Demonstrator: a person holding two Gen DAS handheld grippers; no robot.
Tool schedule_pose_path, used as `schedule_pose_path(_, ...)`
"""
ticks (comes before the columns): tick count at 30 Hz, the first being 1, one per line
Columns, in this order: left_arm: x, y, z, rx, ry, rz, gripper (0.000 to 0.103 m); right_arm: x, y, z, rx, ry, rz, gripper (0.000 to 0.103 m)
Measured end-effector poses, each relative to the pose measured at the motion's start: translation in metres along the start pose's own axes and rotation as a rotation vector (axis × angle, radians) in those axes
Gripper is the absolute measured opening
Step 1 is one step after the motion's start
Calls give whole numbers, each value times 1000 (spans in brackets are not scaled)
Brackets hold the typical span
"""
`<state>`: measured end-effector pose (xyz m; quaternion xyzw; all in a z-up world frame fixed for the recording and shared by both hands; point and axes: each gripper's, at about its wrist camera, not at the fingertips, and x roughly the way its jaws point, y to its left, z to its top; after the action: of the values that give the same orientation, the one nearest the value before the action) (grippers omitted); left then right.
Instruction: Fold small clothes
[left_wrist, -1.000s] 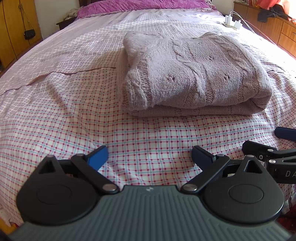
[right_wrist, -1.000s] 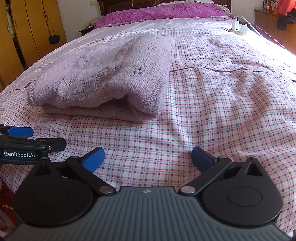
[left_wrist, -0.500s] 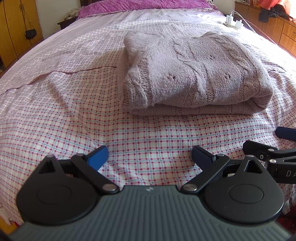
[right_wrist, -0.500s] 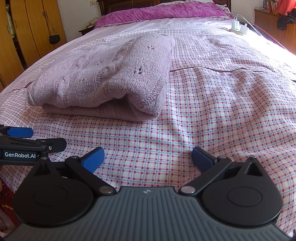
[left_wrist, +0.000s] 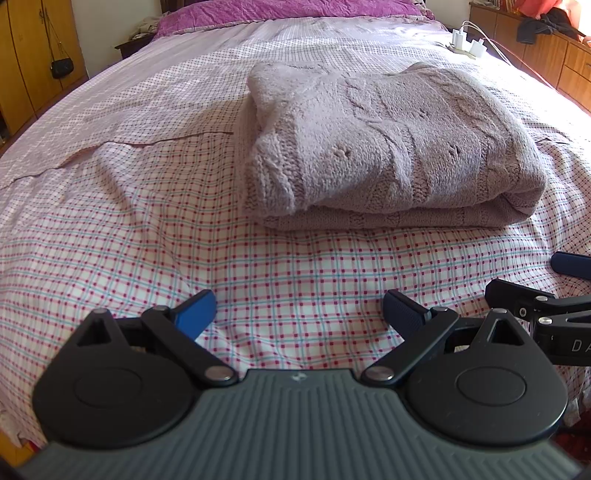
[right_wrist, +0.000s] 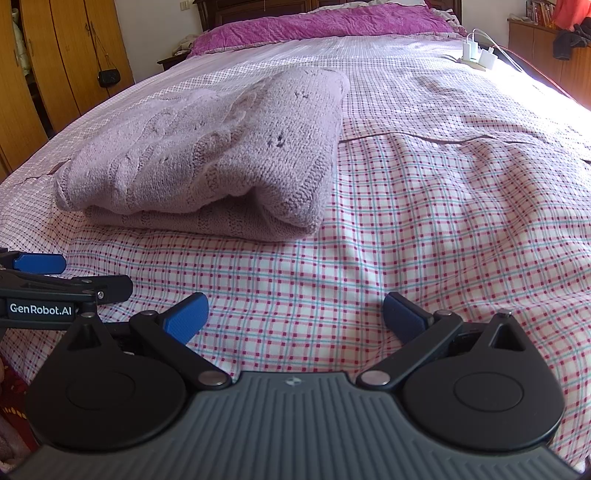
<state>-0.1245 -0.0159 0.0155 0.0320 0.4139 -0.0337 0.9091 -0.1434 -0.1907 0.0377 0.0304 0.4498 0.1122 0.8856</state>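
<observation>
A lilac knitted sweater lies folded into a thick stack on the checked bedsheet; the right wrist view has the sweater at left of centre. My left gripper hovers open over the sheet, short of the sweater's near edge, with nothing between its blue pads. My right gripper is open too, empty, to the right of the sweater's near corner. Each gripper shows at the edge of the other's view: the right one and the left one.
A purple pillow lies at the head of the bed. White chargers with cables sit near the bed's far right edge. Wooden wardrobe doors with a hanging black bag stand left; a wooden dresser with clothes stands right.
Both grippers have crept slightly towards the sweater, which looks a little nearer. Both stay open and the sweater has not moved.
</observation>
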Motion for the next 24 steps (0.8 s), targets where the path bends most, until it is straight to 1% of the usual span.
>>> schedule_pose_path(24,2,0,-1,8,-1,6,99,1,0,-2,-9,-4,-3,103)
